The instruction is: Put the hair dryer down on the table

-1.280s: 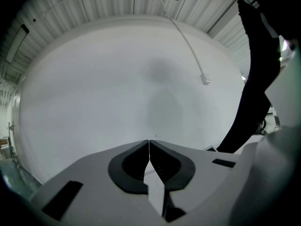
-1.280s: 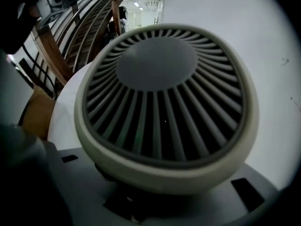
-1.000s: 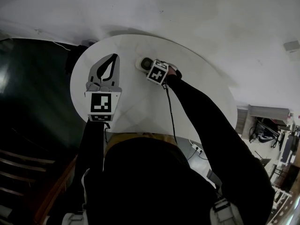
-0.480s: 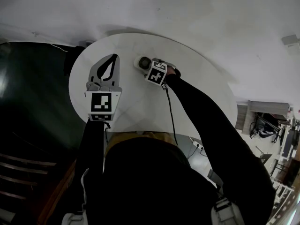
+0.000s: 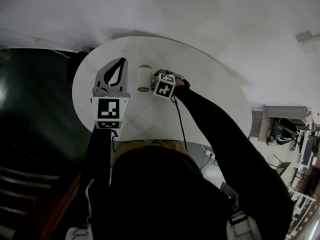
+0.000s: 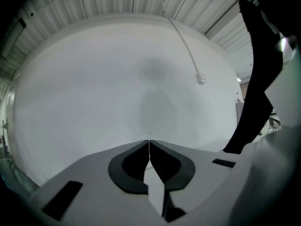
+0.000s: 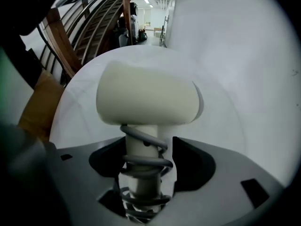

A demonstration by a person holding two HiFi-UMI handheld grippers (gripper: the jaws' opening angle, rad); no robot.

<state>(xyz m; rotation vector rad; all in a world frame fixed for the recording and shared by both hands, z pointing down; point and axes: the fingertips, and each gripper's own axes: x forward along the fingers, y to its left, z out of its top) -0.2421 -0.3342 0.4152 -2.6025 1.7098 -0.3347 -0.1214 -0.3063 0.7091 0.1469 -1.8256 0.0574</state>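
Dryer [image 5: 144, 78]: cream barrel lying on its side on round white table [image 5: 215, 104], in the far half, clear of the rim. Handle [image 7: 141, 145] wound with grey cord [image 7: 143, 161], standing between the jaws in the right gripper view.

Right gripper [image 5: 153, 82]: pointed steeply down over the handle. Jaws wide and just been opening. Gap visible between one pad and the handle; other pad close to the cord coils, no squeeze apparent. Judged released, or very nearly.

Left gripper [image 5: 120, 63]: jaws pressed together, nothing between them, held level beside the dryer and apart from it.

Hazards, as judged:
- Snag: cord coil catching on a pad during withdrawal, dragging or lifting the dryer off the table again. Cause: loose loops sitting right against the near pad.
- Roll: rounded barrel turning once unsupported. Cause: curved underside, handle weight off to one side.
- Knock: dryer nudged by a sideways exit of the right gripper. Cause: handle between the jaws; straight-back retreat safer.
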